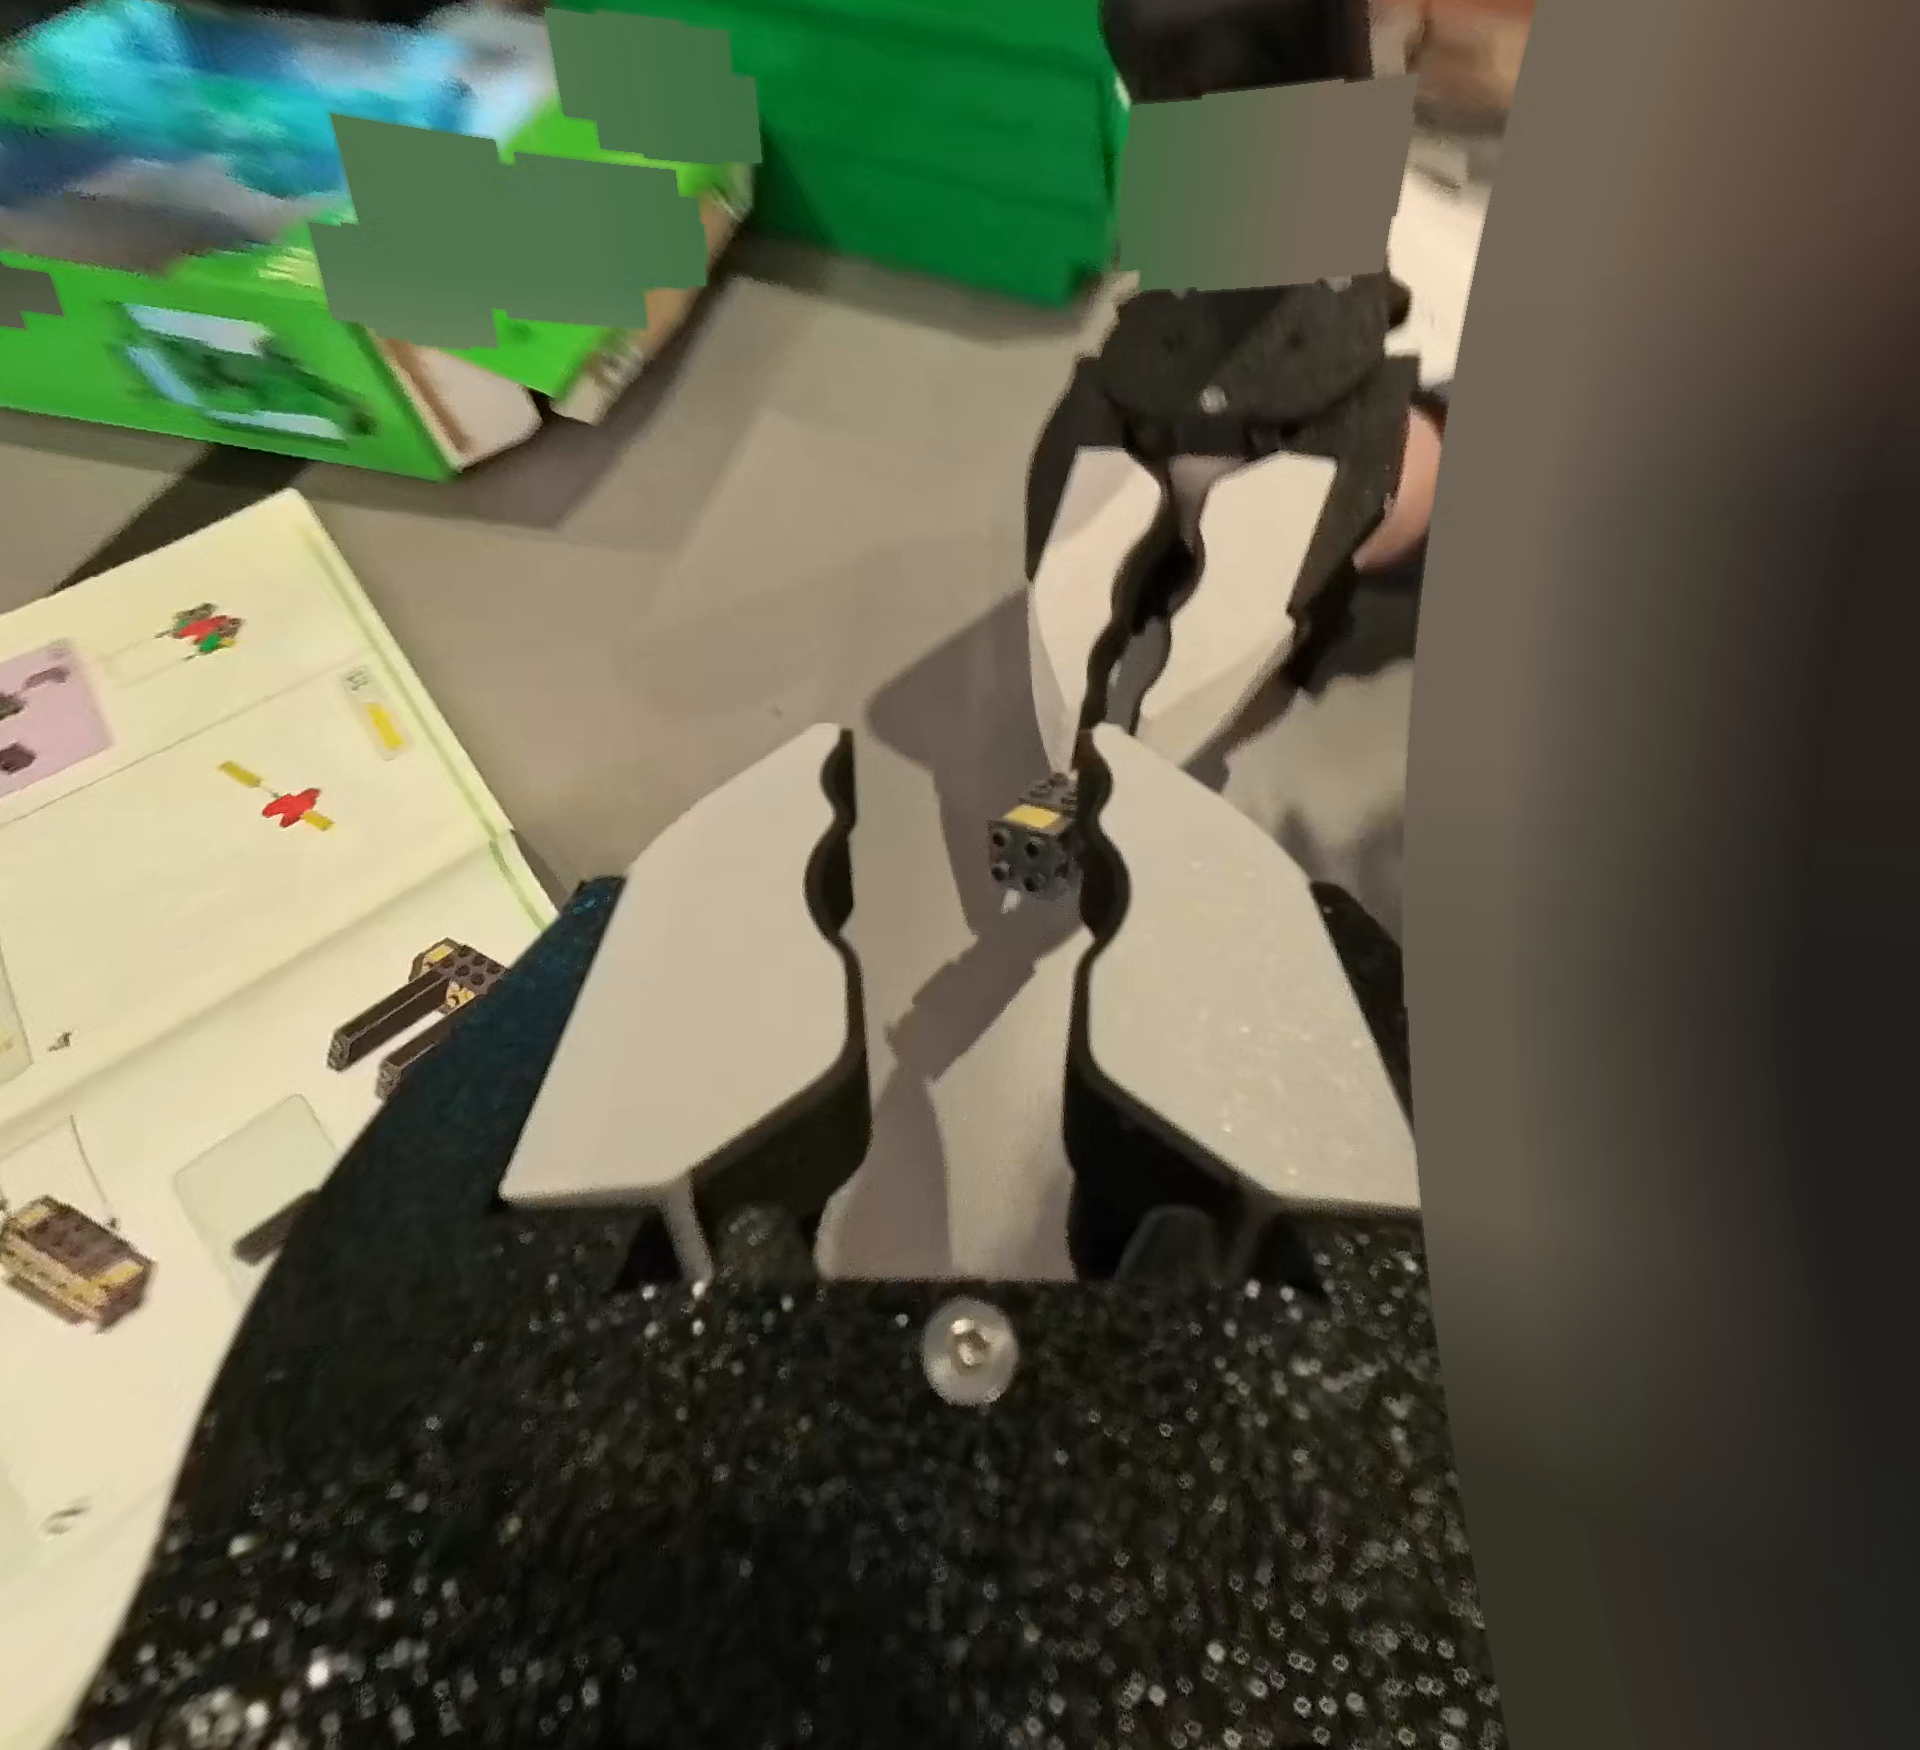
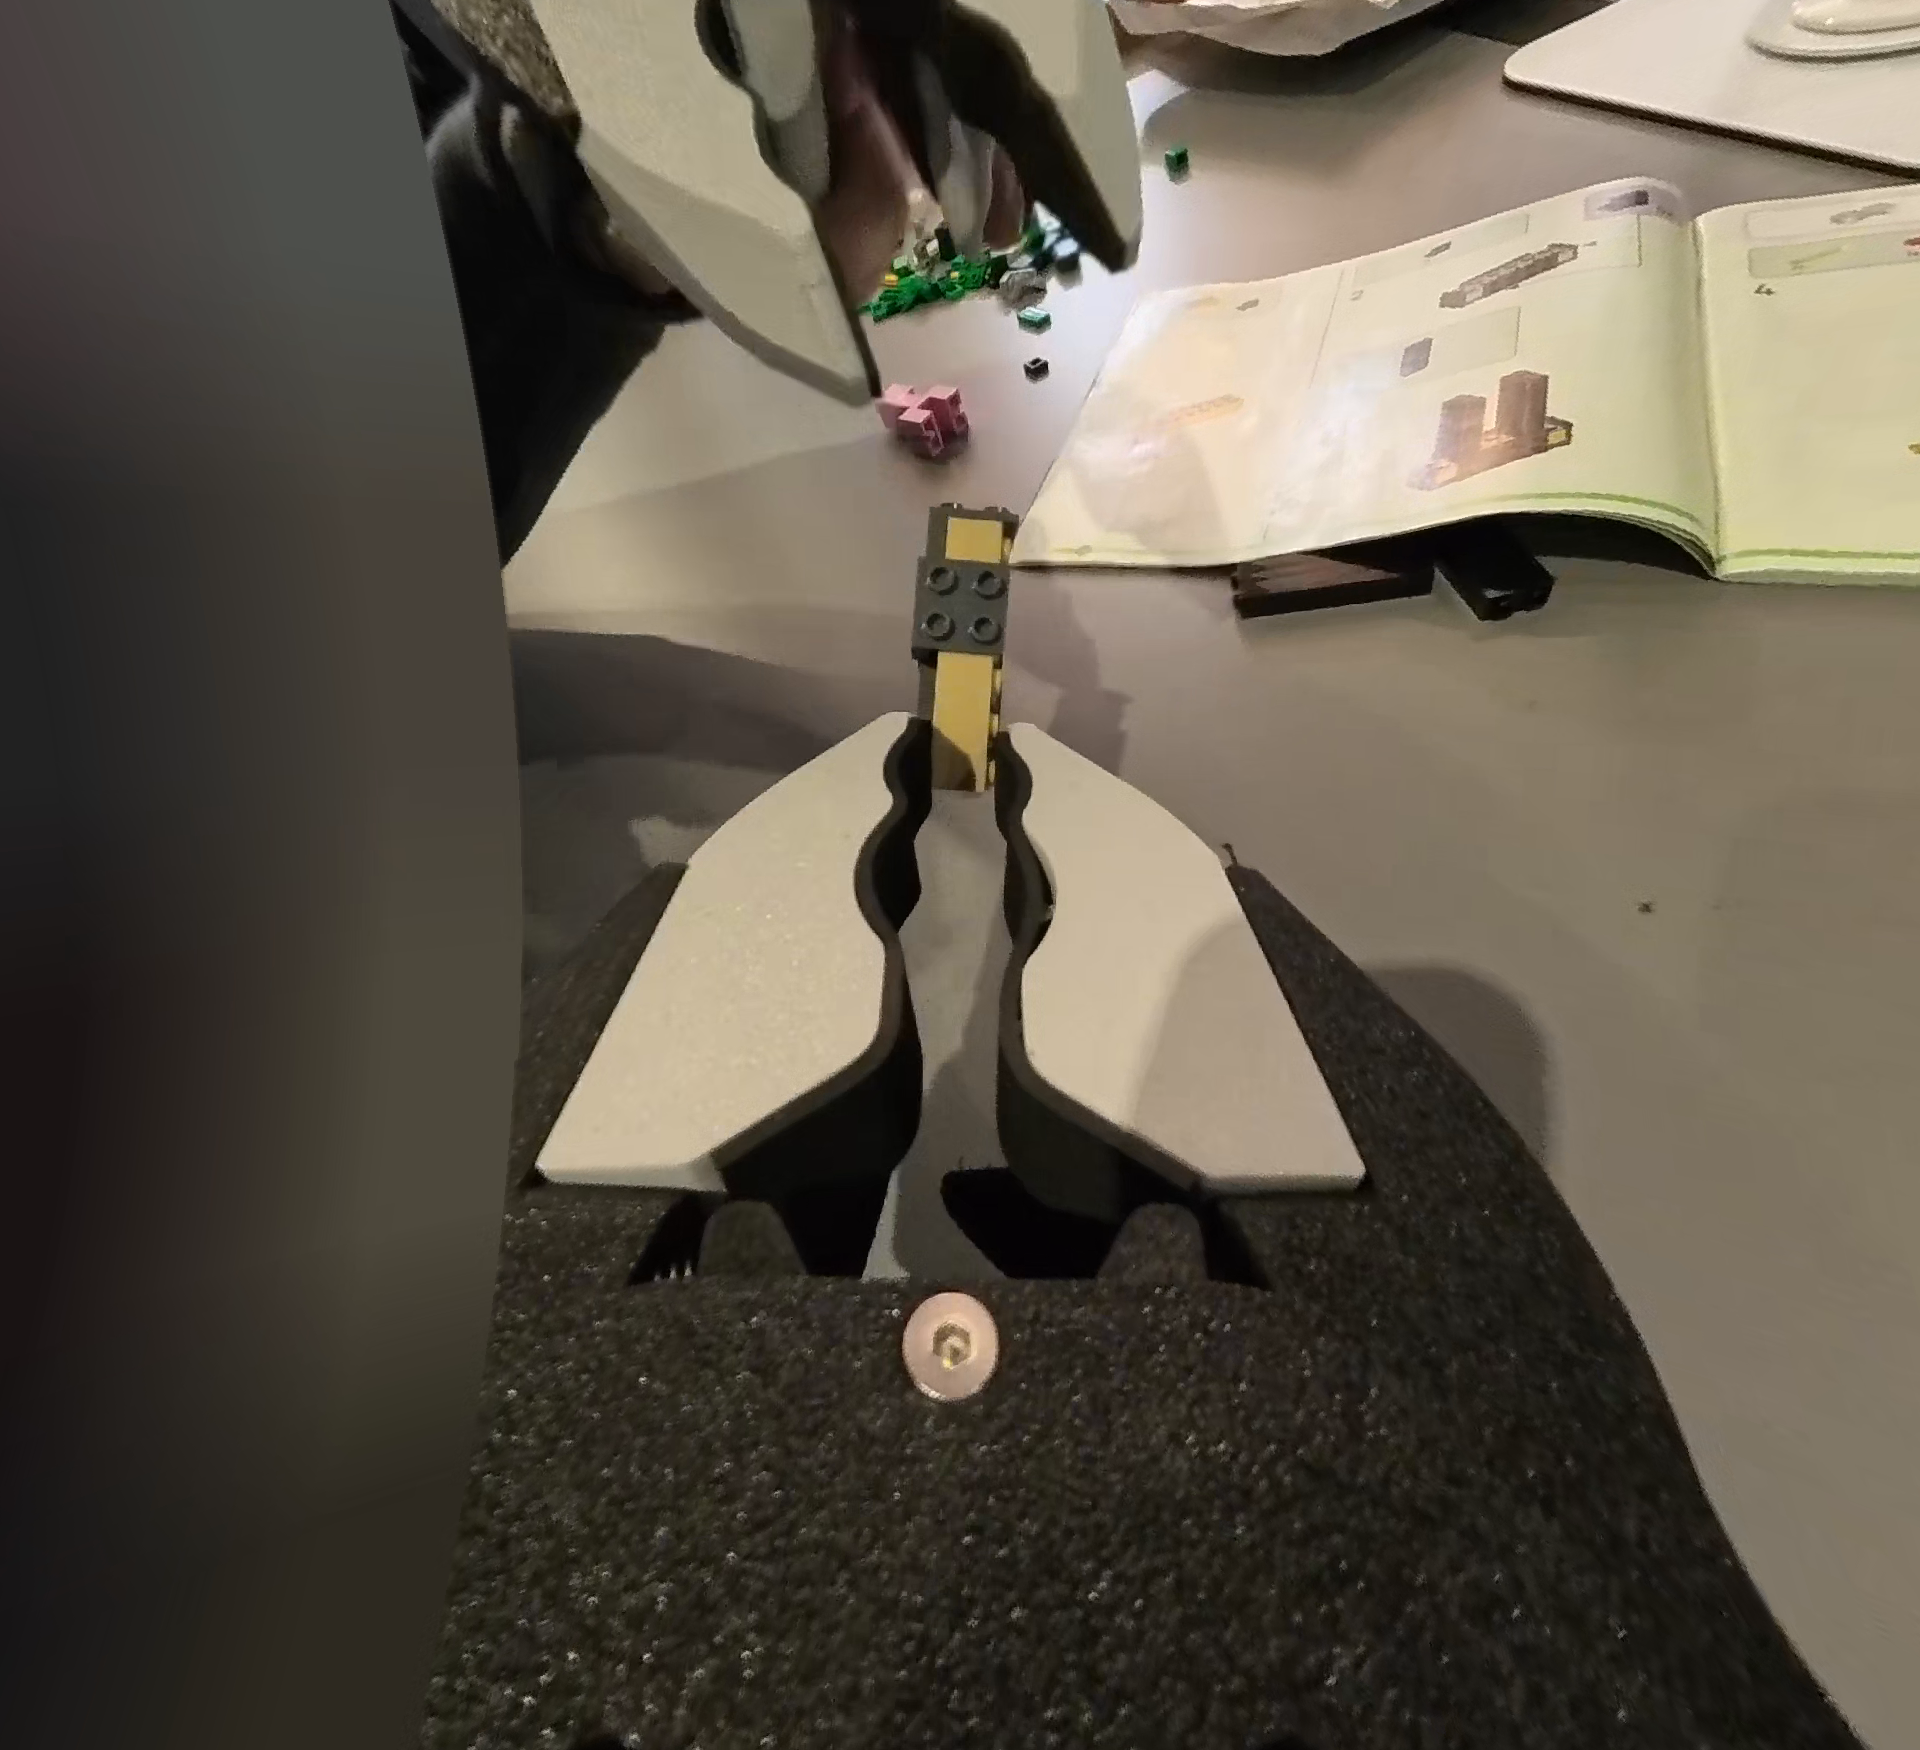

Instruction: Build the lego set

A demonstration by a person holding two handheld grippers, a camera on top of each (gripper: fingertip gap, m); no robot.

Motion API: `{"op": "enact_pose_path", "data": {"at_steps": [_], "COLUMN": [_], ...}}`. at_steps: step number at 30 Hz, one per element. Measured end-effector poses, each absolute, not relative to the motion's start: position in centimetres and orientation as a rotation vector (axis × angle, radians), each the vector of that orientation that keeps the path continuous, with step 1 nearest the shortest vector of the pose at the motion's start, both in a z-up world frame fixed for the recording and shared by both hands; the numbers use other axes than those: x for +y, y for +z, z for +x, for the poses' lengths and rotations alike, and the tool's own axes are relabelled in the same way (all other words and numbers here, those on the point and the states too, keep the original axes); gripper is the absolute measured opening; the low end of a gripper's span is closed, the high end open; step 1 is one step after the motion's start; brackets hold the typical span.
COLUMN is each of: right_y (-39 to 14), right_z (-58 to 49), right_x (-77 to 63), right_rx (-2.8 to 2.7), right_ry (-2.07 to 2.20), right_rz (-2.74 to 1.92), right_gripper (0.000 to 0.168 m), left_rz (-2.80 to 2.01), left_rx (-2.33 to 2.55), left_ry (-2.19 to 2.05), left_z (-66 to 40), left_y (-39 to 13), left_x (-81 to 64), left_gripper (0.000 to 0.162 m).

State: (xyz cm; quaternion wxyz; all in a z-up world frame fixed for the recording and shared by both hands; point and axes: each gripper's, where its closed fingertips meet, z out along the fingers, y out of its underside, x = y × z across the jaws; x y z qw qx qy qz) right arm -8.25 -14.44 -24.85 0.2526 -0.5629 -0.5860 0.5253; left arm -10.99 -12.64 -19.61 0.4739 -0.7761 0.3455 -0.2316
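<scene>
Right gripper (image 2: pixel 958 729) was clamped on the near end of a small tan-and-dark-grey studded lego assembly (image 2: pixel 964 620), held above the grey tabletop (image 2: pixel 1455 817). Left gripper (image 1: pixel 971 744) had jaws apart, holding nothing, with the assembly just ahead of its tips. Open pale-green instruction booklet (image 2: pixel 1558 391) lay right; loose green bricks (image 2: pixel 925 287) and a pink brick cluster (image 2: pixel 928 420) lay beyond.

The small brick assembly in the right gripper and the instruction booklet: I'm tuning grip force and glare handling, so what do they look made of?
Brick assembly: hard moulded plastic, judging by crisp studs; its yellow faces look glossy, the grey plate duller. The right gripper is shut on it. Instruction booklet: thin printed paper, seemingly semi-gloss, with curling pages and a pale sheen.
</scene>
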Motion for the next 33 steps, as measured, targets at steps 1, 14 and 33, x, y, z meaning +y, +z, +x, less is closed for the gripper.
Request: {"op": "enact_pose_path", "data": {"at_steps": [1, 14, 33], "right_y": [-24.8, -23.2, -20.1], "right_z": [-8.3, -8.3, -14.0], "right_x": [-14.4, -13.6, -12.9], "right_rx": [-1.589, -1.495, -1.369], "right_ry": [1.436, 1.479, 1.544], "right_rz": [-1.532, -1.518, -1.475], "right_gripper": [0.011, 0.011, 0.011], "left_rz": [-1.885, -1.665, -1.397], "left_rx": [0.811, 0.456, 0.225], "left_ry": [-0.570, -0.607, -0.769], "left_z": [-11.1, -12.5, -16.7], "left_y": [-19.7, -19.5, -16.9], "left_x": [-12.5, -12.0, -12.6], "left_gripper": [0.042, 0.064, 0.069]}}
